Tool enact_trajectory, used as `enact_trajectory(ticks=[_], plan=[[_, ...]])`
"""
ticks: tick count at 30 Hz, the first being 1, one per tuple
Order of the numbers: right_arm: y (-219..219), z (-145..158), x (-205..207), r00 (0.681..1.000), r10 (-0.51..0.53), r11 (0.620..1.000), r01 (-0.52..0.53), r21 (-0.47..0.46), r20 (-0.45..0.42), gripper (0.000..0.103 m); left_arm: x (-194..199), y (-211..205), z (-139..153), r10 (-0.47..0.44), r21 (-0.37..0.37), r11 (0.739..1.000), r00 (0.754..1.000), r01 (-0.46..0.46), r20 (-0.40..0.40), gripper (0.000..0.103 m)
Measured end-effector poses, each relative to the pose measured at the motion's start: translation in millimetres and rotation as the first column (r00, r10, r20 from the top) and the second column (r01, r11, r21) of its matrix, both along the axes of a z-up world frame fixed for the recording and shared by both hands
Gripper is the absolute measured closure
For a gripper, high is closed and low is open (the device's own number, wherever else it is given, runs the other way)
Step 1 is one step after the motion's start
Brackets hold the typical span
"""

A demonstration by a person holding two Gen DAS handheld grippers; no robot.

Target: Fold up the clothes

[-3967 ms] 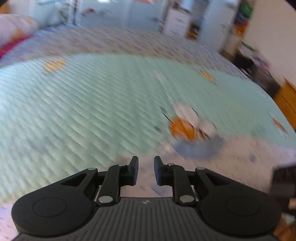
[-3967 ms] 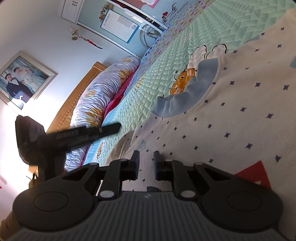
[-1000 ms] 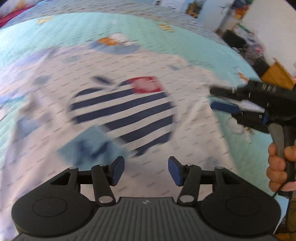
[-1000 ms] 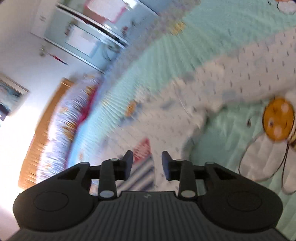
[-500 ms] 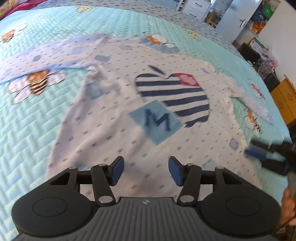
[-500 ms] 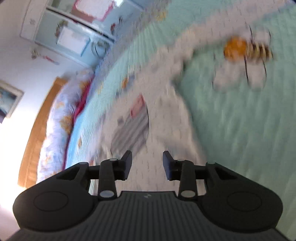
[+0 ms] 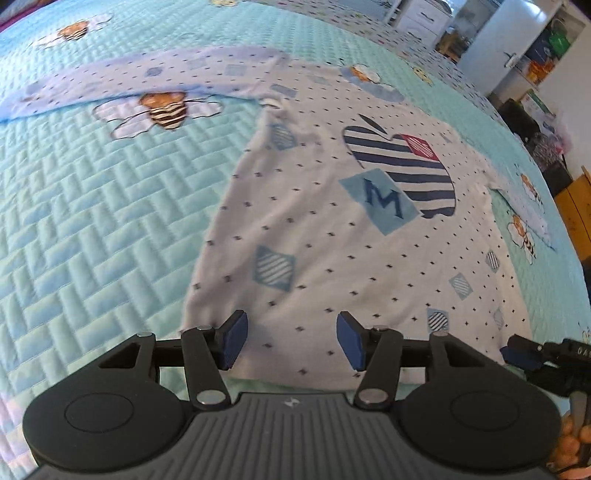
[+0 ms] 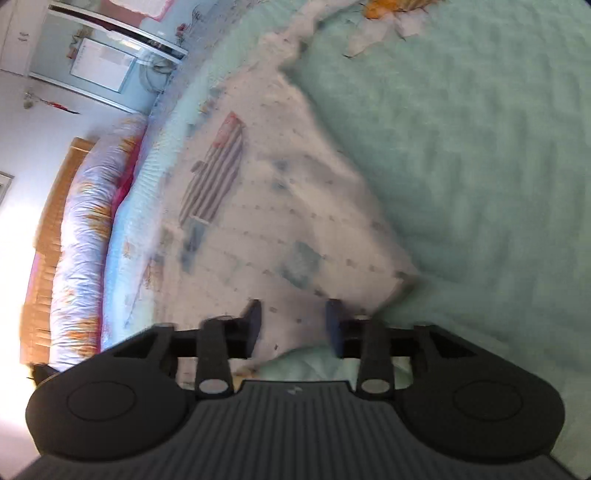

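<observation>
Surface: bed covered by a mint-green quilted bedspread (image 7: 92, 221) with a brick-like stitch and bee appliqués; one bee (image 7: 162, 109) lies just left of the garment; room beyond holds a white cabinet (image 7: 421, 16) and a white door (image 7: 495, 37) at far right, cluttered shelves next to it.

Task item: white long-sleeved shirt (image 7: 332, 258) with small dark dots, spread flat front-up on the bedspread; striped navy apple motif (image 7: 402, 173) and a blue "M" patch (image 7: 380, 201) at chest; one sleeve (image 7: 122, 83) stretched out to the left; hem nearest the camera.

Left gripper (image 7: 291, 345): jaws wide apart, poised over the hem, nothing between them; contact with cloth cannot be told.

Right gripper (image 8: 293, 325): jaws apart, straddling the hem near the shirt's right corner; nothing clamped; its blue-tipped finger (image 7: 521, 356) enters the left view at lower right, beside the hem corner; a hand (image 7: 574, 446) is partly seen below it.

Right view only (blurred): wooden headboard (image 8: 51, 229), rolled floral duvet (image 8: 85, 236) along it, pale wardrobe doors (image 8: 107, 62); the corner of the hem (image 8: 400, 284) looks slightly lifted off the bedspread (image 8: 480, 147).
</observation>
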State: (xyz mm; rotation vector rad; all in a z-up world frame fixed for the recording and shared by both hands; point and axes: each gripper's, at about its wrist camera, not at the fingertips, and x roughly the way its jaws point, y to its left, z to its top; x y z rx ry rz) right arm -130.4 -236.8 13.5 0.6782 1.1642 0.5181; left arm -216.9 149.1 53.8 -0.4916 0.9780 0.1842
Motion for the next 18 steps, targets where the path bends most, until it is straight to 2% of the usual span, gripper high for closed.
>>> enact_trajectory(ticks=[3,5,7,11,15,18], plan=[[-4.9,2.7,-5.5,1.0,-0.018,1.0,0.018,0.007,-0.021,0.074,-0.3,1.3,0.6,-0.001,0.0,1.0,1.0,0.001,-0.002,0.046],[-0.5,12.6,-6.6,1.0,-0.009,1.0,0.009,0.003,-0.005,0.07,1.1,0.4,0.7,-0.006,0.001,1.0,1.0,0.006,-0.004,0.046],[7.8,22.5,-6.5,1.0,0.003,0.999,-0.004,0.038,0.024,0.07,2.5,-0.4,0.8,-0.011,0.002,1.0,1.0,0.011,-0.006,0.046],[26.6,24.2,-0.4,0.999,0.041,0.991,-0.043,0.128,0.018,0.067,5.3,-2.1,0.9,-0.022,0.005,1.0,1.0,0.022,-0.01,0.043],[54.7,0.0,-1.1,0.992,0.113,0.99,-0.107,0.095,-0.056,0.064,7.9,-3.2,1.3,-0.031,0.006,0.999,0.999,0.031,-0.013,0.043],[59.7,-0.4,-9.7,0.987,0.158,0.986,-0.155,0.069,-0.036,0.064,8.8,0.3,3.0,-0.023,0.006,1.0,1.0,0.023,-0.01,0.043]])
